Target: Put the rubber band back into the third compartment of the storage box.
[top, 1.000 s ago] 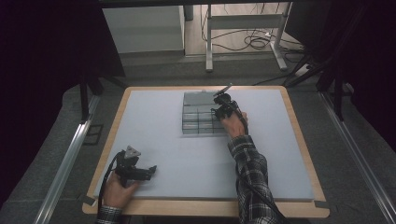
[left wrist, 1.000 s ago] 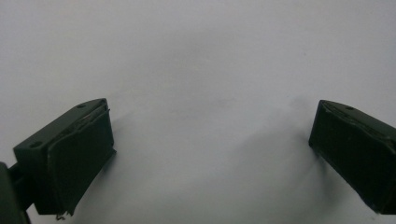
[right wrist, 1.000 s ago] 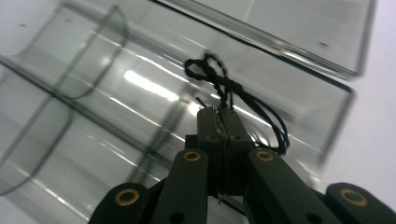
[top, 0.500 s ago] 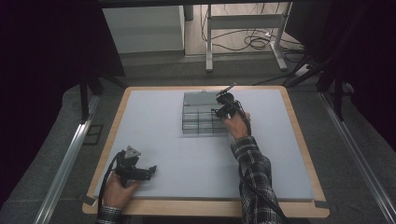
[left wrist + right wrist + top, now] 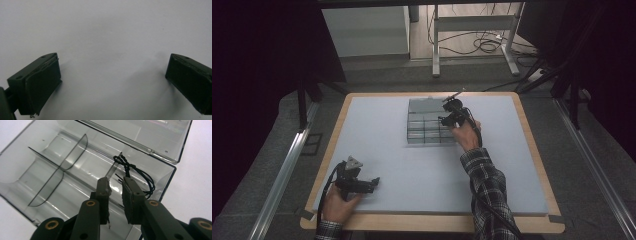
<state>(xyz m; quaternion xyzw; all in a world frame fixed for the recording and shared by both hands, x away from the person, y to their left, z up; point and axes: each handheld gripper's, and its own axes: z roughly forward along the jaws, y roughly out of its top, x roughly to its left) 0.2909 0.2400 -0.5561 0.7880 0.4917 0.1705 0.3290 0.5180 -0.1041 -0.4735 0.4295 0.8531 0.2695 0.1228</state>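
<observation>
The black wire (image 5: 136, 171) lies in the clear box (image 5: 50, 177) just beyond the right gripper (image 5: 115, 182), whose fingers, just opening, stand slightly apart, empty.

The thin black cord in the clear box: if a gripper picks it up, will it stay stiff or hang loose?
The black cord lies knotted and looped in a compartment of the clear box, so it probably is floppy and would dangle. It looks very thin, so likely light, and it may slip from between the pads of the right gripper.

High view overhead, gripper views close, downward
</observation>
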